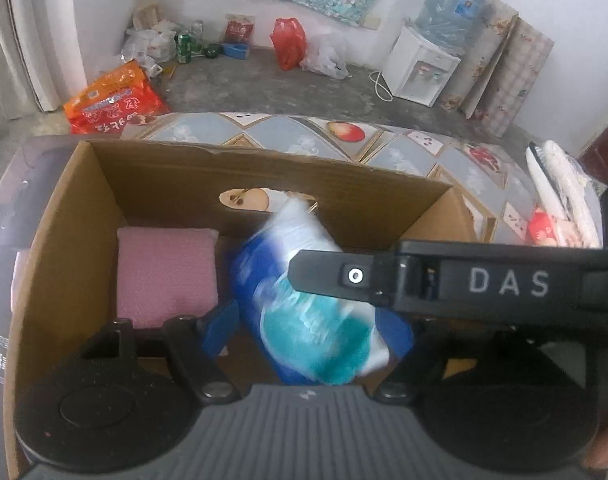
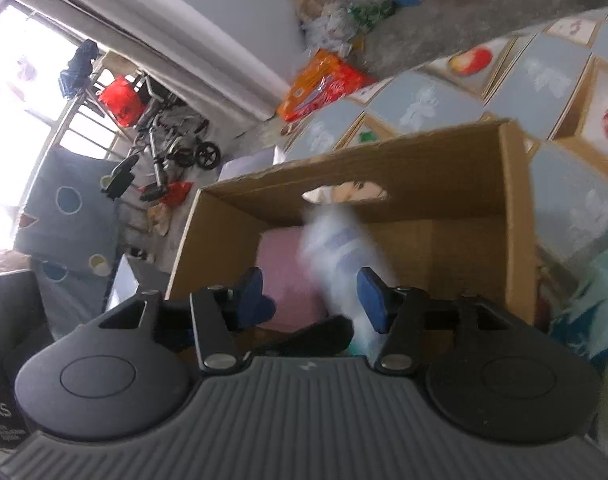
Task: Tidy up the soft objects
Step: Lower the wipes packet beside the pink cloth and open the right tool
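My left gripper [image 1: 308,332] has a grey ribbed housing at its base, flanked by two round black discs, each with a raised inner circle. Black linkage arms with silver pivot screws reach forward to blue finger pads [image 1: 218,330]. A black bar crosses this view, stamped "DAS" in pale letters, with a white-ringed screw near its tip. My right gripper [image 2: 312,296] is built the same: grey ribbed body with a small white logo, black discs, silver screws, blue fingertips [image 2: 372,298]. A sliver of skin shows at the left view's lower right corner.

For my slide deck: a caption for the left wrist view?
Blue-and-white plastic tissue pack between the open left claw, beside pink sponge in cardboard box.
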`<control>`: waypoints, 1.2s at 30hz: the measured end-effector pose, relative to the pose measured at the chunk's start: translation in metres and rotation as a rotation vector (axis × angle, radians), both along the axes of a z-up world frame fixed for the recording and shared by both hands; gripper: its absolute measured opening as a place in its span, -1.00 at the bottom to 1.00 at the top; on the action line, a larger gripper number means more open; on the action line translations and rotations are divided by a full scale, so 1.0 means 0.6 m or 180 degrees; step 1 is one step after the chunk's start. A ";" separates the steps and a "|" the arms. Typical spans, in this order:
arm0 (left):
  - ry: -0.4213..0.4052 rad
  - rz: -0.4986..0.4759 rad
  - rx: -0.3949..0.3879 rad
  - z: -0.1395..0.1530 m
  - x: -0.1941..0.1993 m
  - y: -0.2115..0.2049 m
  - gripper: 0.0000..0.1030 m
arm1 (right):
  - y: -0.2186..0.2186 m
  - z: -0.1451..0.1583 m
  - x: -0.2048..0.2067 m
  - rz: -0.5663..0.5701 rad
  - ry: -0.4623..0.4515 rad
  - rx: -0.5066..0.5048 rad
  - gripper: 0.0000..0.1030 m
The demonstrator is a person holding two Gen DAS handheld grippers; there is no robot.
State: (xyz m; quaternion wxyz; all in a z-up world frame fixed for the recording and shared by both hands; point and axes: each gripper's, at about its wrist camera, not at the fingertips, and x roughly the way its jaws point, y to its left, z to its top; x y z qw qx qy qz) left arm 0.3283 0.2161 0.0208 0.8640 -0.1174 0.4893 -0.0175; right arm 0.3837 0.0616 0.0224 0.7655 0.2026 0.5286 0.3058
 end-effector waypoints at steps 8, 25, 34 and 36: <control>-0.0017 -0.0072 0.0121 0.006 -0.012 -0.015 0.49 | -0.026 0.032 -0.012 0.0033 -0.0137 0.0383 0.03; 0.0552 0.0425 0.0418 -0.070 0.080 -0.073 0.57 | -0.307 0.098 -0.127 -0.0286 -0.0665 0.0930 0.07; 0.0594 -0.0045 0.1088 -0.074 0.067 -0.120 0.59 | -0.356 0.068 -0.135 -0.0314 -0.0595 0.0992 0.10; 0.0569 -0.0186 0.1284 -0.073 0.062 -0.129 0.59 | -0.359 0.063 -0.133 -0.0312 -0.0582 0.0990 0.10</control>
